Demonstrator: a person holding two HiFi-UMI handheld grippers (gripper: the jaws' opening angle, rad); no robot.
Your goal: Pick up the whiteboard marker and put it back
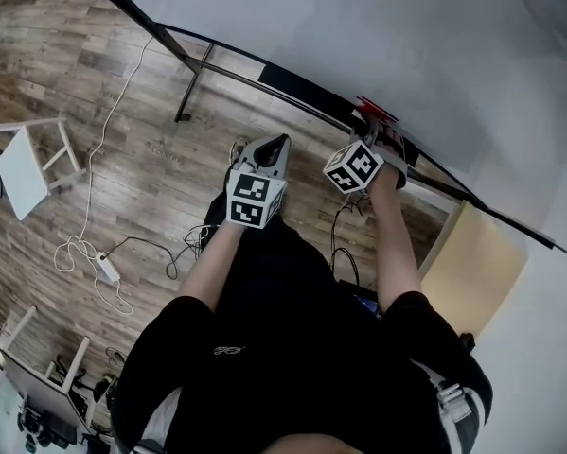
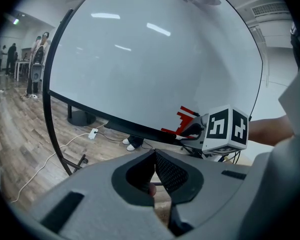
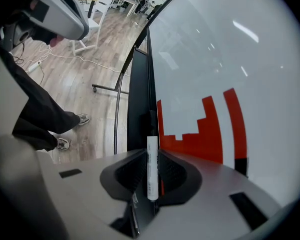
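Observation:
The whiteboard marker (image 3: 152,176), a white barrel with a black cap, lies lengthwise between my right gripper's (image 3: 153,150) jaws, whose pads press on its sides. It points along the black tray (image 3: 138,99) at the foot of the whiteboard (image 3: 230,59), beside a red stepped drawing (image 3: 210,129). In the head view the right gripper (image 1: 382,132) is at the tray by that red drawing (image 1: 376,110). My left gripper (image 1: 281,143) hangs shut and empty to its left, in front of the board. The left gripper (image 2: 155,153) looks towards the right gripper (image 2: 192,130).
The whiteboard (image 1: 406,45) stands on a black frame with a foot (image 1: 184,114) on the wood floor. Cables and a power strip (image 1: 105,269) lie at the left, near a white stand (image 1: 23,170). A pale wooden cabinet (image 1: 474,263) is at the right.

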